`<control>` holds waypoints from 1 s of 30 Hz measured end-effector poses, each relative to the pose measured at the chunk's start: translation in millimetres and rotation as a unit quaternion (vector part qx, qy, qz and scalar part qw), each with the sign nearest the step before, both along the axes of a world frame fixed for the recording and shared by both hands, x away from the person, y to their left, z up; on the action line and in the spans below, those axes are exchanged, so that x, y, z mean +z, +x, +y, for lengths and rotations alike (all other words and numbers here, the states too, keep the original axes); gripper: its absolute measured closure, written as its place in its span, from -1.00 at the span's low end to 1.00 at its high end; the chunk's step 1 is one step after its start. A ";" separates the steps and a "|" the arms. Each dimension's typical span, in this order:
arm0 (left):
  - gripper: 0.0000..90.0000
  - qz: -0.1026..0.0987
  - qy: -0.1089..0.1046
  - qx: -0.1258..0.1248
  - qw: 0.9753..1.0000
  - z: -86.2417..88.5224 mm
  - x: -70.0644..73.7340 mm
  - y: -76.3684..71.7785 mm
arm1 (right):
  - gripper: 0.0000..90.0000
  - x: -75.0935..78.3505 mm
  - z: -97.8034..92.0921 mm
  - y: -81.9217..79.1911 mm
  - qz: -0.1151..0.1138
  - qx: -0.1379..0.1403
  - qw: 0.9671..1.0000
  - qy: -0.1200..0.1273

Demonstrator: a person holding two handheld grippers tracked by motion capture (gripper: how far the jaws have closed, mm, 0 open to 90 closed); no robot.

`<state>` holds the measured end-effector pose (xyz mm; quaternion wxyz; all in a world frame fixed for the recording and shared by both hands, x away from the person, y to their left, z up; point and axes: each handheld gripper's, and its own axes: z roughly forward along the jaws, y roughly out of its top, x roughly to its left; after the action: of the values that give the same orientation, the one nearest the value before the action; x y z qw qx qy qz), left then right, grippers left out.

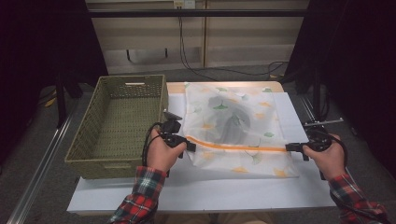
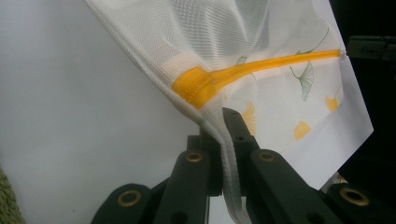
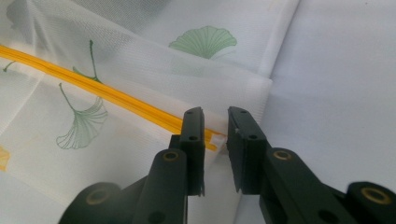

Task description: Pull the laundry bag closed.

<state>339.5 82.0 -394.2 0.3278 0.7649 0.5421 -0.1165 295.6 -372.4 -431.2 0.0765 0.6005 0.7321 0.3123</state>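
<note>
A white mesh laundry bag [image 1: 233,100] printed with ginkgo leaves lies on the white table [image 1: 196,189], with something dark [image 1: 231,125] showing through it. An orange zipper [image 1: 238,147] runs across its near part. My left gripper [image 1: 190,145] is shut on the bag's left edge just below the zipper's end [image 2: 194,86], and the cloth [image 2: 229,158] is pinched between the jaws. My right gripper [image 1: 288,147] sits at the zipper's right end [image 3: 211,139], its jaws a narrow gap apart on either side of it. From the left gripper view, the right gripper [image 2: 369,46] touches the zipper's far tip.
An olive woven basket [image 1: 86,126] stands empty on the table's left side, right beside my left hand. Bare table top lies in front of the bag and to its right [image 3: 336,70]. Cables hang by the wall behind the table.
</note>
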 end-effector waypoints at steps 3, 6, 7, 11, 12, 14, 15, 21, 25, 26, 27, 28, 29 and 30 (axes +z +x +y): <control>0.95 -0.001 -0.002 0.002 1.000 0.2 0.6 -0.2 | 0.53 0.0 4.0 0.9 -0.005 0.002 1.000 -0.003; 0.91 -0.002 -0.003 0.003 1.000 1.6 1.8 0.1 | 0.39 -0.1 7.5 1.9 -0.010 0.004 1.000 0.001; 0.89 -0.007 -0.001 0.001 1.000 2.3 2.0 0.4 | 0.34 -0.2 7.7 2.4 -0.014 0.006 1.000 0.001; 0.81 -0.012 0.000 0.004 1.000 2.4 3.0 0.4 | 0.14 0.2 9.7 3.9 -0.028 0.005 1.000 0.000; 0.79 -0.013 0.000 0.002 1.000 2.6 3.0 0.7 | 0.10 0.0 10.2 4.7 -0.031 0.011 0.999 -0.003; 0.72 -0.015 0.000 0.003 1.000 2.5 3.0 1.0 | -0.06 -0.8 11.2 5.5 -0.038 0.009 0.999 -0.005; 0.68 -0.019 0.000 0.001 1.000 2.9 3.4 1.2 | -0.10 -1.1 11.9 5.6 -0.041 0.007 0.999 -0.006; 0.36 -0.037 0.000 -0.005 0.999 1.2 4.7 2.1 | -0.28 -1.0 14.7 6.3 -0.055 0.014 0.998 -0.007; 0.16 -0.046 -0.003 -0.002 0.999 -1.5 4.0 2.4 | -0.34 -2.2 15.5 7.1 -0.065 0.022 0.998 -0.010; 0.10 -0.053 0.003 -0.007 0.999 -1.3 4.0 2.8 | -0.34 -2.3 15.8 6.8 -0.063 0.023 0.998 -0.010; 0.05 -0.052 -0.003 -0.003 0.999 -2.9 3.9 2.2 | -0.35 -2.6 16.1 6.7 -0.064 0.025 0.998 -0.008; -0.01 -0.056 -0.002 -0.008 0.998 -3.1 4.0 2.7 | -0.36 -2.9 16.0 6.7 -0.065 0.025 0.998 -0.010; -0.06 -0.061 0.002 -0.012 0.998 -3.2 4.5 2.8 | -0.37 -3.0 16.0 6.7 -0.065 0.027 0.997 -0.011; -0.12 -0.066 0.002 -0.014 0.998 -4.0 4.6 2.6 | -0.38 -3.2 15.9 6.6 -0.066 0.026 0.997 -0.011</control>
<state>342.1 78.0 -389.6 0.3602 0.7793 0.5082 -0.0693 302.2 -356.5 -434.5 0.1231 0.5586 0.7441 0.3451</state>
